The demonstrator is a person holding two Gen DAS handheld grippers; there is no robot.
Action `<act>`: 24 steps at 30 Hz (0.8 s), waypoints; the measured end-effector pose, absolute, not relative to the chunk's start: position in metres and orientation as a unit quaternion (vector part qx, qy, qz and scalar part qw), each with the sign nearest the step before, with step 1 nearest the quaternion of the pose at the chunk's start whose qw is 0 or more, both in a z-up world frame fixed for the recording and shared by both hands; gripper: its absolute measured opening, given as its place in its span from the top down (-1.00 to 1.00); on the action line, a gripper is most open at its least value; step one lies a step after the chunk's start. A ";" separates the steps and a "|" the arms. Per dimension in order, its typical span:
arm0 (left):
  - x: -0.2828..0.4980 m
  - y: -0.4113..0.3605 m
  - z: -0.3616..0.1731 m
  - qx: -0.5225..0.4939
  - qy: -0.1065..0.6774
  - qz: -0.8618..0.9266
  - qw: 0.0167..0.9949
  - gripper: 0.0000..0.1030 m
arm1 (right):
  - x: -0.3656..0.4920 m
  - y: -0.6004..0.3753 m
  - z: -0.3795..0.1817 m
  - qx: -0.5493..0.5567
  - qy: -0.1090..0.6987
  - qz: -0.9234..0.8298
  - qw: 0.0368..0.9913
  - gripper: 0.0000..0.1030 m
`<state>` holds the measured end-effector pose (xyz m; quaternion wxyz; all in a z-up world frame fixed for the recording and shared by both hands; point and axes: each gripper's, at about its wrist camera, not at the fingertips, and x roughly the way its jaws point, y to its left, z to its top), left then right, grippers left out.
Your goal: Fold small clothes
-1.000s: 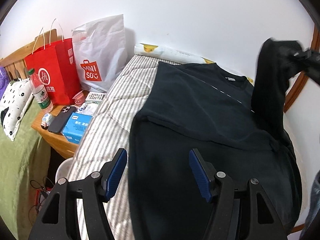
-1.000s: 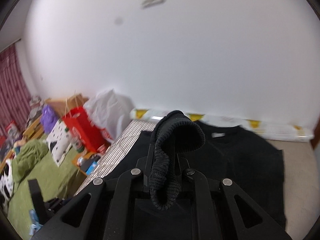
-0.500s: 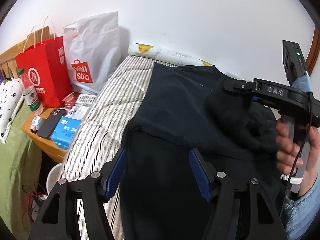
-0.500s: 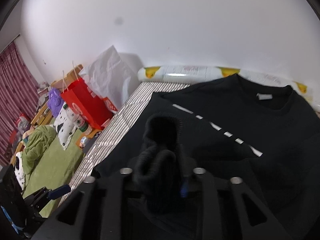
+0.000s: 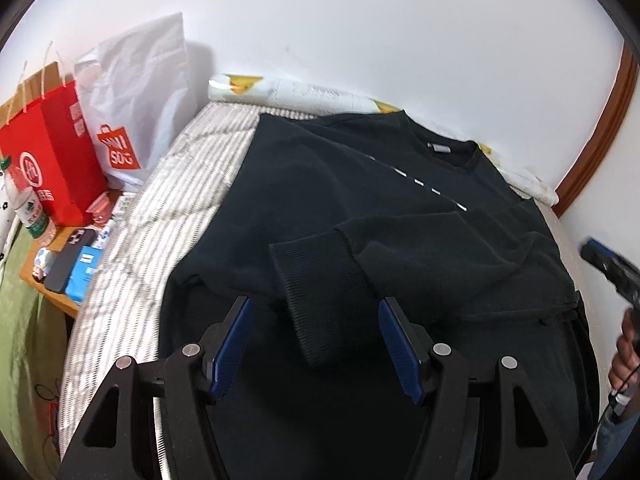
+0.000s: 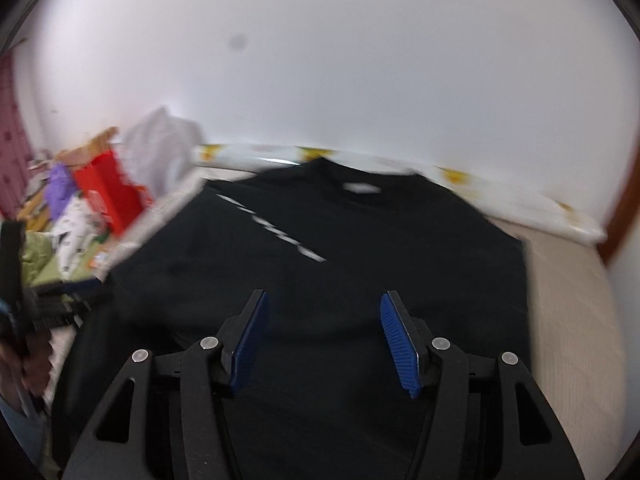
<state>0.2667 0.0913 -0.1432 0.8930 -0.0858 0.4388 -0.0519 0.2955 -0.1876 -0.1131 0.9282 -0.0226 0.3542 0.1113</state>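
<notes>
A black sweater [image 5: 360,200] lies flat on the striped bed [image 5: 160,216], collar toward the wall. Its right sleeve is folded across the body, with the ribbed cuff [image 5: 320,292] lying just ahead of my left gripper [image 5: 314,340], which is open and empty above the hem. My right gripper [image 6: 320,336] is open and empty over the sweater [image 6: 360,248]; its view is blurred. The right gripper's tip [image 5: 608,264] shows at the right edge of the left wrist view.
A red paper bag [image 5: 48,152] and a white Miniso bag [image 5: 132,104] stand at the bed's left. A wooden bedside table [image 5: 52,276] holds a phone, a blue tissue pack and a bottle. A rolled mat [image 5: 304,92] lies along the wall.
The right gripper carried the sleeve cuff across the sweater, let it go and opened. It has pulled back to the right. The sleeve now lies folded over the body.
</notes>
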 end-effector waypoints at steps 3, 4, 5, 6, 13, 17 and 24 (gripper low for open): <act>0.274 0.085 -0.153 -0.082 0.452 -0.056 0.886 -0.18 | 0.282 -0.232 -0.126 -0.016 0.367 0.067 0.928 -0.11; 0.276 0.084 -0.155 -0.081 0.454 -0.058 0.886 -0.15 | 0.277 -0.247 -0.131 -0.010 0.372 0.054 0.927 -0.11; 0.278 0.083 -0.157 -0.081 0.454 -0.059 0.885 -0.10 | 0.272 -0.260 -0.137 -0.003 0.378 0.042 0.925 -0.11; 0.280 0.082 -0.157 -0.081 0.454 -0.059 0.886 -0.08 | 0.269 -0.268 -0.141 0.001 0.382 0.035 0.924 -0.11; 0.299 0.083 -0.164 -0.098 0.455 -0.069 0.882 -0.08 | 0.246 -0.312 -0.166 0.040 0.399 -0.001 0.916 -0.11; 0.307 0.084 -0.175 -0.112 0.471 -0.069 0.872 -0.13 | 0.240 -0.317 -0.170 0.051 0.398 -0.003 0.916 -0.11; 0.311 0.080 -0.180 -0.112 0.465 -0.067 0.875 -0.20 | 0.237 -0.312 -0.174 0.041 0.401 -0.003 0.915 -0.11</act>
